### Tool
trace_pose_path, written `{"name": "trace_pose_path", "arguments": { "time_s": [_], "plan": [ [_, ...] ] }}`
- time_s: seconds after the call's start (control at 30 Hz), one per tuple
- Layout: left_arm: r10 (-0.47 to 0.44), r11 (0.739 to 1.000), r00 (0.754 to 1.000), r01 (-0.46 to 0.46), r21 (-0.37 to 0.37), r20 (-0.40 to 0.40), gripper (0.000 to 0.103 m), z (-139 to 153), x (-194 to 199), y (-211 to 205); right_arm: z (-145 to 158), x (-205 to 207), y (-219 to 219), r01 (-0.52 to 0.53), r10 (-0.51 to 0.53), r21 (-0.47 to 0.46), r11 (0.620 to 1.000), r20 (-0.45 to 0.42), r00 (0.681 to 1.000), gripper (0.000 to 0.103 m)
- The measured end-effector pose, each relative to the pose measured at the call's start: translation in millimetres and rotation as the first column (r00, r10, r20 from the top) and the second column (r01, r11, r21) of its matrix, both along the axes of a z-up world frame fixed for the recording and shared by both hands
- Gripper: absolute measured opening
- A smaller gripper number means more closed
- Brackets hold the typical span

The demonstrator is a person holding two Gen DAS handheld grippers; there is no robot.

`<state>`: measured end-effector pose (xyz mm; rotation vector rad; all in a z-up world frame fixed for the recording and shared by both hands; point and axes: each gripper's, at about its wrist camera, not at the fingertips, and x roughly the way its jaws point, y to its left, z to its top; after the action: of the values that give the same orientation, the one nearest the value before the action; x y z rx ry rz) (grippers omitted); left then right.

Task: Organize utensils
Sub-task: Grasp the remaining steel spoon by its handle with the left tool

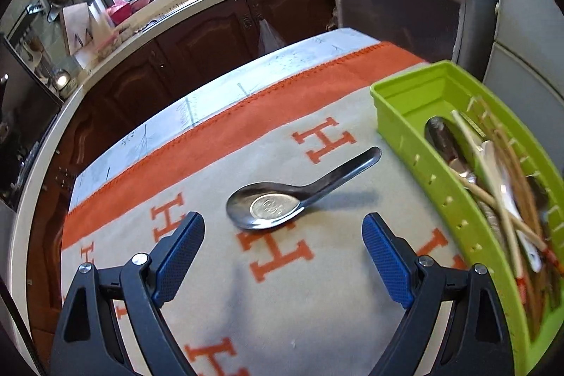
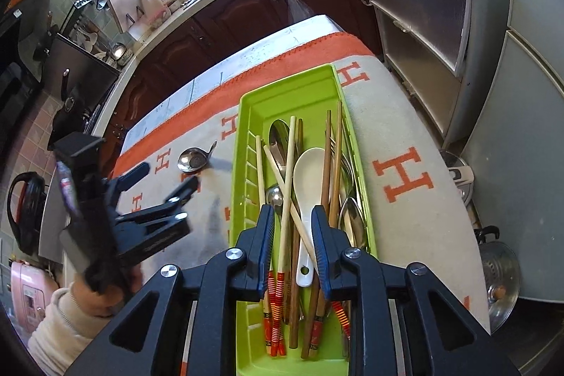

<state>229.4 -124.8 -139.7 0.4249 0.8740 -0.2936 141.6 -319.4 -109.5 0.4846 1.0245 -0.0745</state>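
A steel soup spoon [image 1: 282, 199] lies on the orange and grey cloth, bowl toward me, handle pointing right toward the green tray [image 1: 398, 115]. My left gripper [image 1: 282, 235] is open, its blue pads either side of and just short of the spoon's bowl. In the right wrist view the spoon [image 2: 193, 158] lies left of the green tray [image 2: 246, 129], with the left gripper [image 2: 169, 177] near it. The tray holds several chopsticks [image 2: 292, 164], steel spoons and a white ceramic spoon [image 2: 307, 178]. My right gripper [image 2: 292, 228] hovers above the tray, jaws a little apart and empty.
The cloth [image 1: 246, 129] covers a table whose far edge faces dark wooden cabinets [image 1: 211, 34] and a sink counter. A grey cabinet [image 2: 423, 23] and a fridge [image 2: 521, 94] stand to the right. A pot lid [image 2: 500, 273] and a cooker [image 2: 458, 175] sit beyond the table's right edge.
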Motion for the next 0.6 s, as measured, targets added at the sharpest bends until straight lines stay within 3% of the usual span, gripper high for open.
{"name": "trace_pose_path", "arguments": {
  "time_s": [0.13, 0.3, 0.33, 0.4, 0.47, 0.6],
  "plan": [
    [0.021, 0.999, 0.999, -0.022, 0.035, 0.027, 0.087, -20, 10, -17, -1, -3, -4, 0.0, 0.0, 0.008, 1.0, 0.005, 1.0, 0.022],
    [0.029, 0.997, 0.991, -0.037, 0.065, 0.131, 0.084, -26, 16, -30, -5, -3, -6, -0.005, 0.005, 0.01, 1.0, 0.006, 1.0, 0.022],
    [0.025, 0.997, 0.989, -0.036, 0.074, 0.145, 0.079, -27, 17, -33, -6, -3, -6, -0.006, 0.006, 0.013, 1.0, 0.006, 1.0, 0.022],
    [0.017, 0.996, 0.989, -0.029, 0.086, 0.144, 0.055, -29, 20, -37, -8, -2, -6, -0.006, 0.006, 0.015, 1.0, 0.004, 1.0, 0.022],
    [0.022, 0.996, 0.992, -0.032, 0.079, 0.126, 0.016, -29, 25, -37, -11, -1, -5, -0.006, 0.006, 0.018, 1.0, 0.001, 1.0, 0.022],
    [0.041, 0.999, 0.996, -0.041, -0.002, 0.076, 0.009, -23, 29, -28, -13, -1, -2, -0.013, 0.013, 0.013, 1.0, 0.003, 1.0, 0.022]
  ]
}}
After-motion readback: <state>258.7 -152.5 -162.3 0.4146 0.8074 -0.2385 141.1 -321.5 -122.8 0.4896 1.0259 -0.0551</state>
